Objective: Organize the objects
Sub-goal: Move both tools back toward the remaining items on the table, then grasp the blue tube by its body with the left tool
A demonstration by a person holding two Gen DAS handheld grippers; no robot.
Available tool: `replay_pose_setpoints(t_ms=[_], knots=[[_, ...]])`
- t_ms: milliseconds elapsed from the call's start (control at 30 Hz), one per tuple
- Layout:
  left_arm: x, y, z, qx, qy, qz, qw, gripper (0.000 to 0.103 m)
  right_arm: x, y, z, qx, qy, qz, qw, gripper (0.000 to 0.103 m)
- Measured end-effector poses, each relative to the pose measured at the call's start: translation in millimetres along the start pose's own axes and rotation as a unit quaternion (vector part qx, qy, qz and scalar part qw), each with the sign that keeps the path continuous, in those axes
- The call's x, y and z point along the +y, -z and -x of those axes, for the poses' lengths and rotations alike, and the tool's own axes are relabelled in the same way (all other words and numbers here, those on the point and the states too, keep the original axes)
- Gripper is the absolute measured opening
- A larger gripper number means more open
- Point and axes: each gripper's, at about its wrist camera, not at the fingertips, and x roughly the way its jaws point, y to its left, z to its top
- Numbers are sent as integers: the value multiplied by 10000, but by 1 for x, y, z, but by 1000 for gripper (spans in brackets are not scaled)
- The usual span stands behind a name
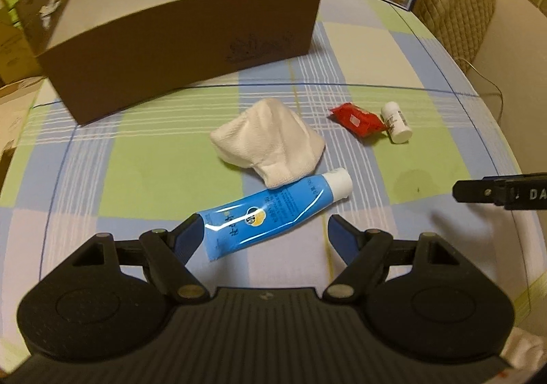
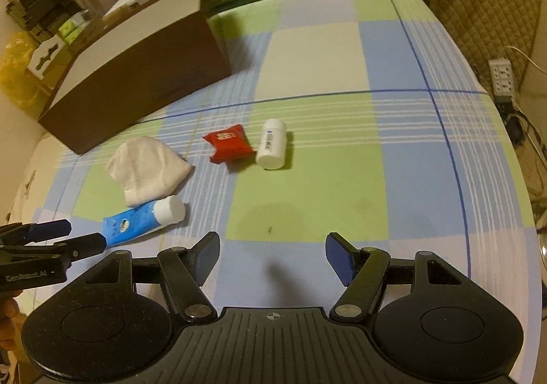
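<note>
Left tongs [image 1: 261, 235] gape around blue tube [image 1: 273, 213]; right tongs [image 2: 271, 252] wide, empty

left tool [image 1: 261, 233]: gaping, tilted down | right tool [image 2: 272, 252]: gaping, empty

Counter cloth [image 1: 154, 162] is showing a plaid of green, blue, lilac & cream w/ thin white & blue lines. Tube [image 1: 270, 213] betw. left claw [image 1: 263, 230] pads: bright blue, white cap. Beyond it, cloth [image 1: 270, 141] white; packet [image 1: 357, 121] red; bottle [image 1: 396, 126] white. Box [image 1: 177, 49] brown outside, white inside. Claw pads blue, arms black.
</note>
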Motion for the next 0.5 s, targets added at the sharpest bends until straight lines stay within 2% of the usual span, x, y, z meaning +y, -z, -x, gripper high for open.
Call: replay_pose_setpoints(t_ms=[133, 300, 500], knots=[[0, -3, -19, 53, 173, -324, 9993, 77, -7, 3, 1, -8, 132, -214, 9997, 66], [-2, -6, -39, 54, 579, -677, 9960, 77, -17, 8, 5, 10, 308, -474, 9984, 66], [-6, -9, -58, 31, 714, -1040, 9920, 75, -29, 17, 9, 37, 513, -747, 9959, 66]])
